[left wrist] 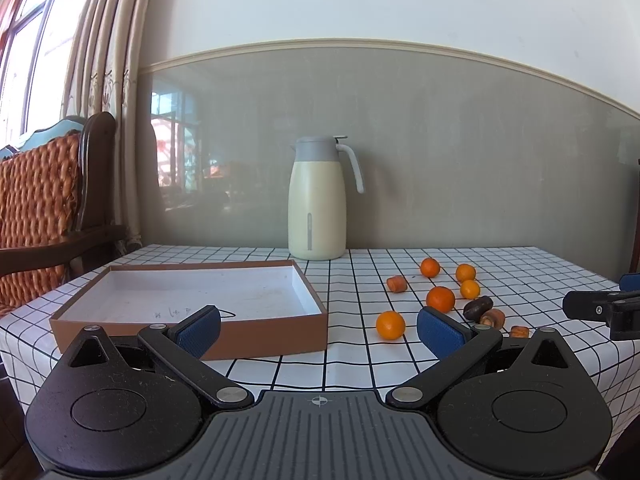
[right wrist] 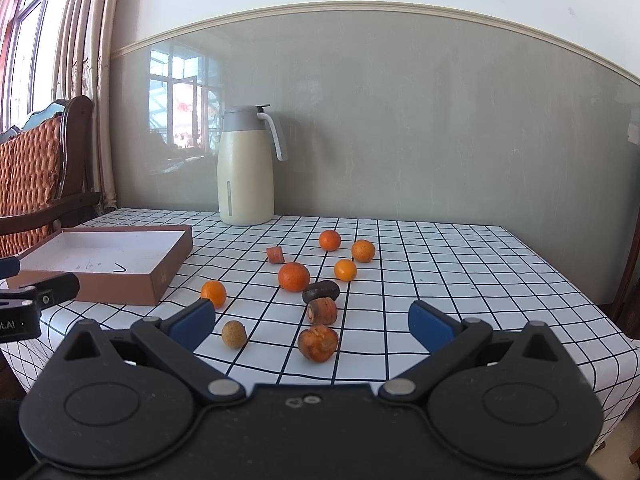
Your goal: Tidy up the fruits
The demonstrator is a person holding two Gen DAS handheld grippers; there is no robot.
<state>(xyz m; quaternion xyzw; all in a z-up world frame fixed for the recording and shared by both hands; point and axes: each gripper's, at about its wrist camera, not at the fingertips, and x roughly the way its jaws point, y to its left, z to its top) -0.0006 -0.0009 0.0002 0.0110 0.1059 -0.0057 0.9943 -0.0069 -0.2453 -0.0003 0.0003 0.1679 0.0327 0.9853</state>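
Both tongs are held low and level just off the near edge of the table [right wrist: 460,264], pointing across the checked cloth toward the grey wall.

The left tongs [left wrist: 318,330] stand wide apart, released and holding nothing; the blue pads [left wrist: 199,330] touch no object. Through the gap the near right corner of the brown box [left wrist: 192,330] shows, with its white floor bare apart from some pen marks. The box sits on the left part of the table.

The right tongs [right wrist: 312,322] are likewise spread wide and hold nothing. Between the fingers, on the cloth, lie a small tan round fruit [right wrist: 234,334], a stubby orange-brown piece [right wrist: 318,343] nearest the camera, and another brownish piece [right wrist: 322,311] just behind it. A dark brown piece [right wrist: 321,291] lies touching or just beside that one.

The fruits are all loose on the table to the right of the box, none inside it. A large orange [right wrist: 294,276] sits in the middle of the group, a smaller one [right wrist: 213,293] nearer the box, and three more [right wrist: 345,269] farther back, with a short reddish piece [right wrist: 275,255] among them.

A cream jug [right wrist: 245,168] with a grey lid stands upright at the back by the wall. A wooden chair [left wrist: 48,216] with an orange cushion is at the left.
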